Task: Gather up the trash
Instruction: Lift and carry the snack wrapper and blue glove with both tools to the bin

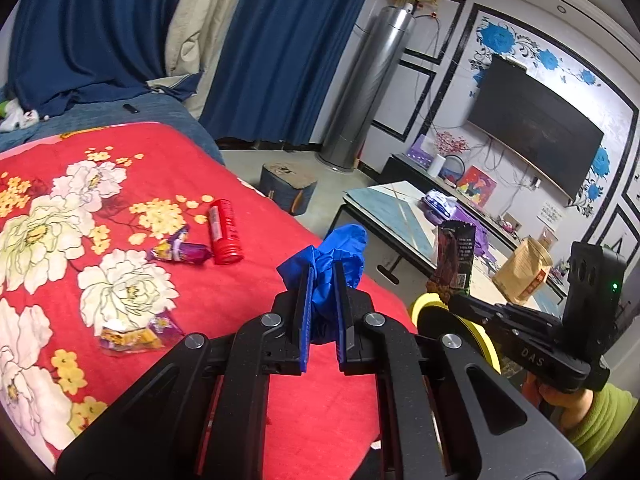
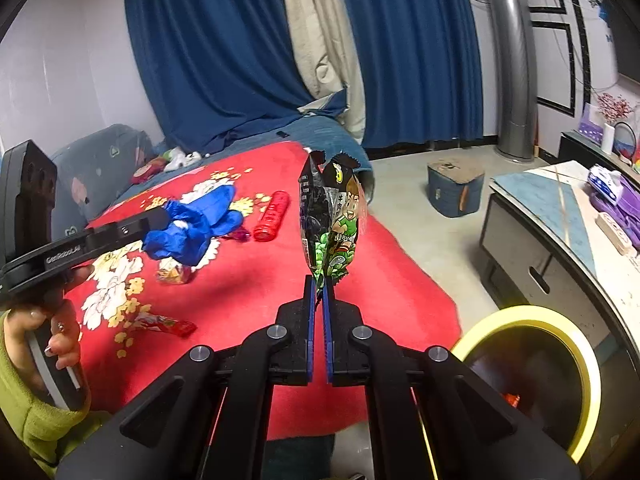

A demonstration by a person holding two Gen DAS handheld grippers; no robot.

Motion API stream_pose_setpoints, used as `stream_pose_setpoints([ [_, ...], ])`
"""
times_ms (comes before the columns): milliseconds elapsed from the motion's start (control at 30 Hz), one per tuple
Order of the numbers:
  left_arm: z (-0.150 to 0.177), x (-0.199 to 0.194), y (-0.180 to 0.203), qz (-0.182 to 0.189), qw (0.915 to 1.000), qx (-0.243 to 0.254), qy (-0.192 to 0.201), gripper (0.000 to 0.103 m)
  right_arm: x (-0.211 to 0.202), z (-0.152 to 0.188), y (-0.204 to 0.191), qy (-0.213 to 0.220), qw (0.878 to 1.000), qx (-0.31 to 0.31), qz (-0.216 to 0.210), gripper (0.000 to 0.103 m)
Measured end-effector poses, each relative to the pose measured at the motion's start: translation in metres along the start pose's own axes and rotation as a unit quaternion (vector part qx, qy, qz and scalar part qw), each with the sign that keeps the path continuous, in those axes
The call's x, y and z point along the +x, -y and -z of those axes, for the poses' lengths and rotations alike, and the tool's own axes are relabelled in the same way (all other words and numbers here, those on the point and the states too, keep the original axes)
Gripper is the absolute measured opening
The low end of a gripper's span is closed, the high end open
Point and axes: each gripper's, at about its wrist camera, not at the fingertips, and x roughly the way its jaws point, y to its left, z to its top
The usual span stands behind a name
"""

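Note:
My left gripper [image 1: 322, 270] is shut on a crumpled blue glove [image 1: 332, 252] and holds it above the red flowered blanket [image 1: 224, 280]. The glove also shows in the right wrist view [image 2: 192, 224]. My right gripper [image 2: 319, 284] is shut on an upright snack wrapper [image 2: 332, 216] with a cartoon boy on it; the wrapper shows in the left wrist view [image 1: 454, 260]. A yellow-rimmed bin [image 2: 536, 364] stands below and right of it. A red tube [image 1: 224, 230] and candy wrappers [image 1: 180, 250] [image 1: 132, 336] lie on the blanket.
A coffee table [image 2: 560, 216] with purple items stands to the right. A blue box stool [image 2: 454, 190] sits on the floor by a tall silver cylinder [image 2: 514, 60]. Blue curtains hang behind. A TV [image 1: 536, 124] is on the wall.

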Motion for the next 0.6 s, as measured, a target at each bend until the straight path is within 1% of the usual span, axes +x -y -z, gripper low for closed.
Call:
stream_pose_setpoints([
  [133,0.007,0.005,0.01,0.01,0.9999,0.005,-0.006,0.005,-0.007,0.004,0.013,0.002,1.0,0.008,0.014,0.004],
  [400,0.024,0.018,0.041,0.03,0.9986,0.035,-0.025,0.005,-0.02,0.019,0.042,-0.003,0.999,0.031,0.04,0.004],
  [600,0.038,0.027,0.06,0.041,0.9968,0.056,-0.04,0.005,-0.03,0.028,0.055,-0.003,0.998,0.045,0.052,0.004],
])
